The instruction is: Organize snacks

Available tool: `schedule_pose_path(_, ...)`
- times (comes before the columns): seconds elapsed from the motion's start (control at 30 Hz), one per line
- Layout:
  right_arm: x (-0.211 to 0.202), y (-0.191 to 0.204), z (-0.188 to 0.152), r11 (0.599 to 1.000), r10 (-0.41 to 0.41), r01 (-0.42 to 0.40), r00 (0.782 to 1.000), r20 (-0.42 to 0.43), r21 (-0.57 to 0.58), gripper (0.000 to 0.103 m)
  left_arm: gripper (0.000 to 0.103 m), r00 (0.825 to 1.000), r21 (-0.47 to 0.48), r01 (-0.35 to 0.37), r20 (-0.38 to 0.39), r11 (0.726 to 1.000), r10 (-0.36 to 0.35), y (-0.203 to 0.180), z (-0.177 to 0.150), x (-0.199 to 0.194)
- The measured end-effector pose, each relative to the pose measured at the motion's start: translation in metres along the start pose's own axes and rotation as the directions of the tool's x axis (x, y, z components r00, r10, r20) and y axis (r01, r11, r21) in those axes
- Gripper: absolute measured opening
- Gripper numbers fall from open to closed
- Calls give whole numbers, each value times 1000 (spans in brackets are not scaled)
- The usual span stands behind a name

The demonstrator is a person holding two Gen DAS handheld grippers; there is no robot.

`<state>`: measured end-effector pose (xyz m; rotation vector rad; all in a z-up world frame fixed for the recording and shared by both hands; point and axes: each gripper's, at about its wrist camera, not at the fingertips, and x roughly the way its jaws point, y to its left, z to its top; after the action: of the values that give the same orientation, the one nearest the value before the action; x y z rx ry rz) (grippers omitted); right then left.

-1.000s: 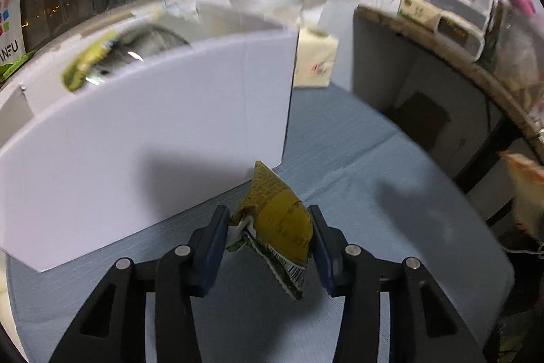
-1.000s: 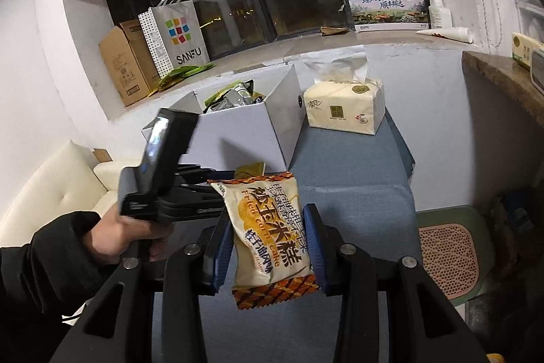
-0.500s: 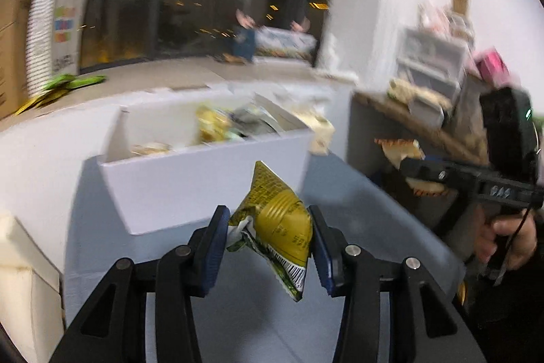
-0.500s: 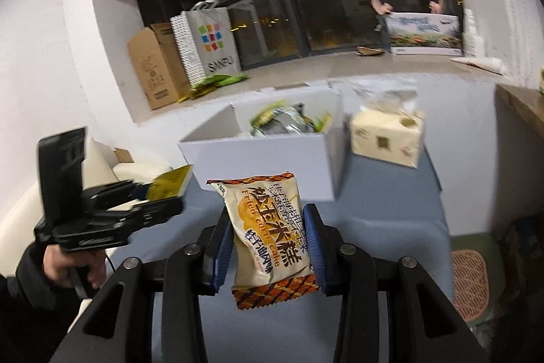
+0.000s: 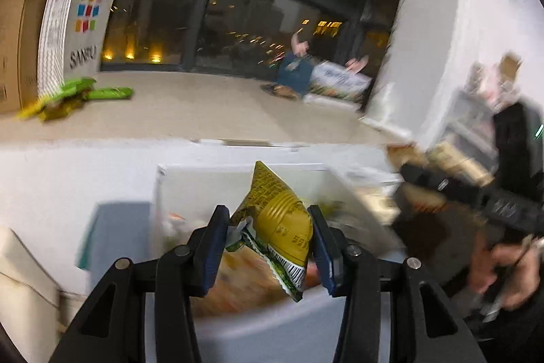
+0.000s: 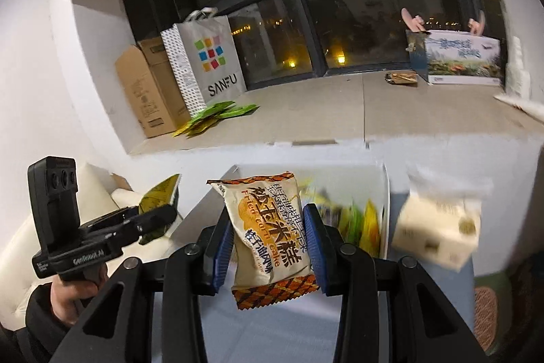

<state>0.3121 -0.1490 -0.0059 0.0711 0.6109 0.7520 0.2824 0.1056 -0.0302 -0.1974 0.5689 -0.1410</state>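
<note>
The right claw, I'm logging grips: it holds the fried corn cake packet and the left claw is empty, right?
Not quite. The left claw is not empty: the left wrist view shows it clamped on a yellow-green snack packet. The right claw does hold the corn cake packet.

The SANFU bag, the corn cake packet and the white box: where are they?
SANFU bag (image 6: 207, 63): right wrist view, its printed front.
Corn cake packet (image 6: 268, 227): right wrist view, middle of the wrapper.
White box (image 6: 386, 193): right wrist view, its right wall.

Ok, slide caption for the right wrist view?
Right gripper clamps a corn cake packet before the white snack box.
</note>
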Motion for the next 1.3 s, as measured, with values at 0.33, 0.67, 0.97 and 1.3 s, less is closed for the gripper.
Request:
schedule_pose_path(0.33, 88, -30, 46, 987, -148, 154, 981, -128, 40, 103, 103, 994, -44, -61, -91, 997, 57, 27, 18, 46)
schedule_pose_path(0.67, 64, -17, 31, 985, -171, 172, 982, -80, 10, 103, 103, 982, 77, -183, 61, 980, 178, -12, -6, -23)
schedule_pose_path(0.97, -10, 41, 9, 964, -236, 247, 966, 106, -104, 103, 103, 934, 111, -323, 195, 940, 298, -67, -42, -98)
schedule_pose_path(1.3, -77, 74, -38, 972, -182, 197, 976, 123, -131, 103, 103, 975, 40, -198, 109, 979, 193, -102, -85, -159)
